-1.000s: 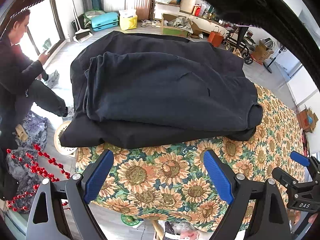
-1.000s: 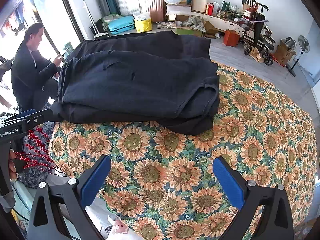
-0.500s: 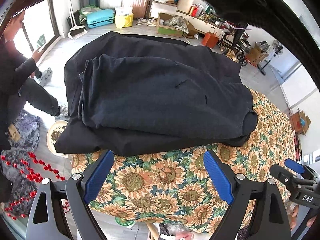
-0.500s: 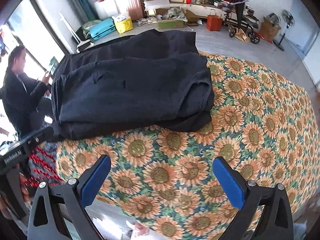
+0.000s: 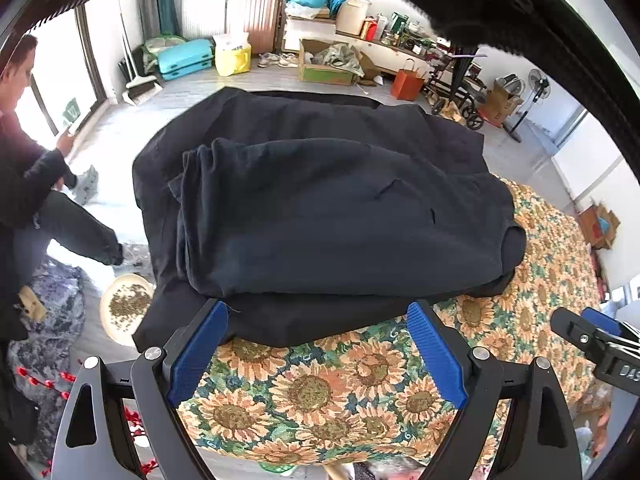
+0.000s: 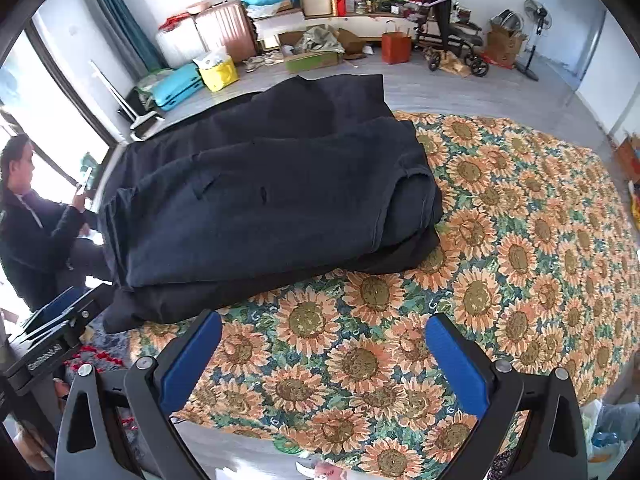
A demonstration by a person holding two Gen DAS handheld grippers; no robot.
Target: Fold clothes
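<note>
Sunflower tablecloth point(image 6: 520, 240) under dark garment point(image 5: 340, 216); cluttered far wall.

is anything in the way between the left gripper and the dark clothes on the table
Nothing visible. The left gripper is open just short of the near edge of the dark clothes, with only bare sunflower tablecloth between them.

Counting what's sitting around here: two dark garments point(image 5: 344, 216) are lying stacked on one sunflower tablecloth point(image 6: 520, 248). Two grippers are hovering, the left gripper point(image 5: 316, 350) and the right gripper point(image 6: 324, 360). Three suitcases are standing along the back: a white suitcase point(image 5: 202, 14), a pink suitcase point(image 5: 256, 18) and a turquoise suitcase point(image 5: 185, 58). One fan point(image 6: 535, 20), one orange bag point(image 6: 396, 48), one person point(image 6: 36, 232) sitting.
</note>
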